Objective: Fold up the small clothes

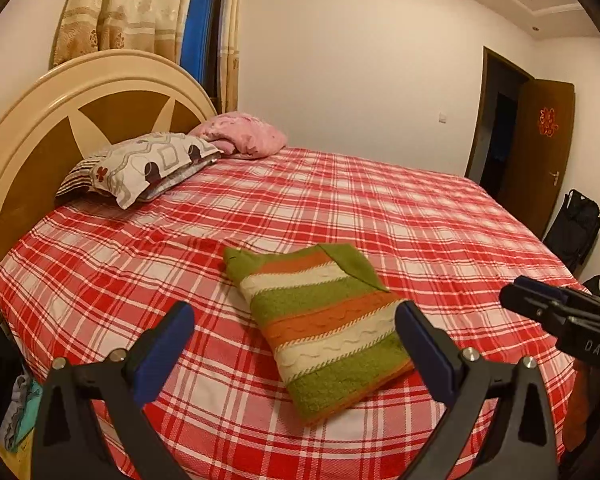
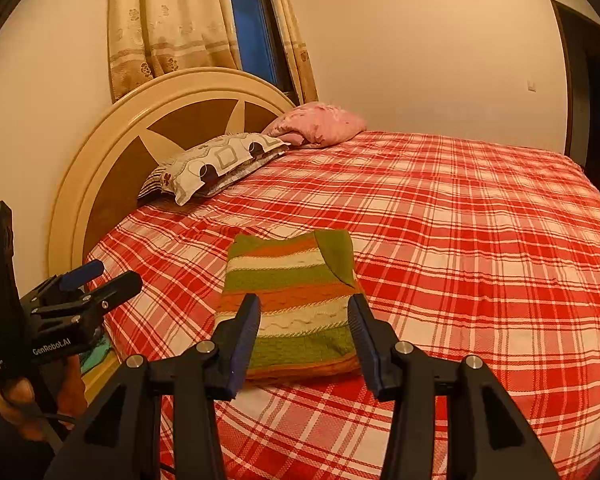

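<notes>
A small knitted sweater (image 1: pixel 324 328) with green, orange and cream stripes lies folded into a compact rectangle on the red plaid bed (image 1: pixel 440 232). It also shows in the right wrist view (image 2: pixel 296 296). My left gripper (image 1: pixel 296 312) is open and empty, held above the bed just in front of the sweater. My right gripper (image 2: pixel 304 308) is open and empty, its fingers framing the near end of the sweater without touching it. The right gripper shows at the right edge of the left wrist view (image 1: pixel 556 304), and the left gripper shows at the left of the right wrist view (image 2: pixel 96 280).
A patterned pillow (image 1: pixel 140 168) and a pink pillow (image 1: pixel 244 132) lie at the rounded headboard (image 1: pixel 60 108). Curtains and a window stand behind it. A brown door (image 1: pixel 540 152) and a black bag (image 1: pixel 576 228) are at the far right. Clothes (image 1: pixel 20 408) lie beside the bed at lower left.
</notes>
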Available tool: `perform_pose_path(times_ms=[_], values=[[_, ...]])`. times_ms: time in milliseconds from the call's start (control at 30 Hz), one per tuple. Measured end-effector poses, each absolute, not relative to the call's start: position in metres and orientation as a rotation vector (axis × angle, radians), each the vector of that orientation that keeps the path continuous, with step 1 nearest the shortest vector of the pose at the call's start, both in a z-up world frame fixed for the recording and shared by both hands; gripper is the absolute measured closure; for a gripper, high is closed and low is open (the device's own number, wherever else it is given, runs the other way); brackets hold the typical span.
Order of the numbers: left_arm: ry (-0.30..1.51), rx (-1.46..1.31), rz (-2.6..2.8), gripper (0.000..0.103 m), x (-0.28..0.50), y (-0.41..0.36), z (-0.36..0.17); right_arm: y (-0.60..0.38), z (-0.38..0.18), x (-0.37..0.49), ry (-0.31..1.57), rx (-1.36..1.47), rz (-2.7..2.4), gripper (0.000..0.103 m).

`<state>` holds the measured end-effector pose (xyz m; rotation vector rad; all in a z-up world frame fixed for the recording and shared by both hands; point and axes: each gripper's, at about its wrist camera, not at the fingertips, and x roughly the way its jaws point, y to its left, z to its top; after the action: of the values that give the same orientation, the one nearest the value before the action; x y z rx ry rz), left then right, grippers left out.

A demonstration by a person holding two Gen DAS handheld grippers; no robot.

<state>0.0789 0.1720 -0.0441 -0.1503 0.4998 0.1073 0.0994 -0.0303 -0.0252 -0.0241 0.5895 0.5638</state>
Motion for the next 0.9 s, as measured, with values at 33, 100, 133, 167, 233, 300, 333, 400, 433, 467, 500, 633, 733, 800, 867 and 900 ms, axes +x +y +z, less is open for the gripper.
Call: perform_pose_path(times_ms=[33,100,133,167,233,300,333,400,433,467,500,633,733,800,867,900], values=[[0.497,-0.15,0.107,0.0,0.0783,0.172,-0.0435,-0.0303,-0.0245,0.0986,0.588,-0.024,0.565,0.056],[0.494,-0.15,0.106,0.0,0.0776,0.1711,-0.0421,-0.0308,-0.0232,0.0971,0.586,-0.025,0.566,0.056],[0.494,-0.149,0.106,0.0,0.0779,0.1709,-0.042,-0.0306,-0.0233,0.097,0.587,-0.025,0.565,0.056],[0.494,-0.15,0.107,0.0,0.0776,0.1706,-0.0419,-0.0307,-0.0232,0.0969,0.588,-0.025,0.565,0.056],[0.494,-0.151,0.106,0.0,0.0774,0.1709,-0.0421,-0.031,-0.0227,0.0963,0.587,-0.024,0.564,0.056],[0.496,-0.154,0.107,0.0,0.0772,0.1707,-0.0417,-0.0318,-0.0215,0.0954,0.585,-0.022,0.563,0.056],[0.497,-0.155,0.107,0.0,0.0771,0.1709,-0.042,-0.032,-0.0207,0.0946,0.584,-0.022,0.563,0.056],[0.497,-0.155,0.106,0.0,0.0773,0.1711,-0.042,-0.0331,-0.0201,0.0947,0.582,-0.02,0.564,0.056],[0.498,-0.154,0.107,0.0,0.0771,0.1705,-0.0417,-0.0333,-0.0202,0.0949,0.583,-0.02,0.564,0.056],[0.497,-0.155,0.107,0.0,0.0767,0.1704,-0.0418,-0.0333,-0.0203,0.0949,0.584,-0.019,0.564,0.056],[0.496,-0.155,0.106,0.0,0.0772,0.171,-0.0421,-0.0333,-0.0203,0.0948,0.586,-0.018,0.564,0.056],[0.496,-0.155,0.105,0.0,0.0766,0.1707,-0.0416,-0.0336,-0.0211,0.0941,0.59,-0.012,0.563,0.056],[0.493,-0.15,0.105,0.0,0.0764,0.168,-0.0413,-0.0335,-0.0209,0.094,0.587,-0.015,0.562,0.056],[0.49,-0.147,0.104,0.0,0.0759,0.1656,-0.0408,-0.0338,-0.0203,0.0934,0.583,-0.012,0.561,0.056],[0.485,-0.138,0.107,0.0,0.0752,0.1636,-0.0401,-0.0346,-0.0199,0.0932,0.578,-0.011,0.56,0.056],[0.481,-0.129,0.11,0.0,0.075,0.1622,-0.0398,-0.035,-0.02,0.0931,0.574,-0.011,0.557,0.056]])
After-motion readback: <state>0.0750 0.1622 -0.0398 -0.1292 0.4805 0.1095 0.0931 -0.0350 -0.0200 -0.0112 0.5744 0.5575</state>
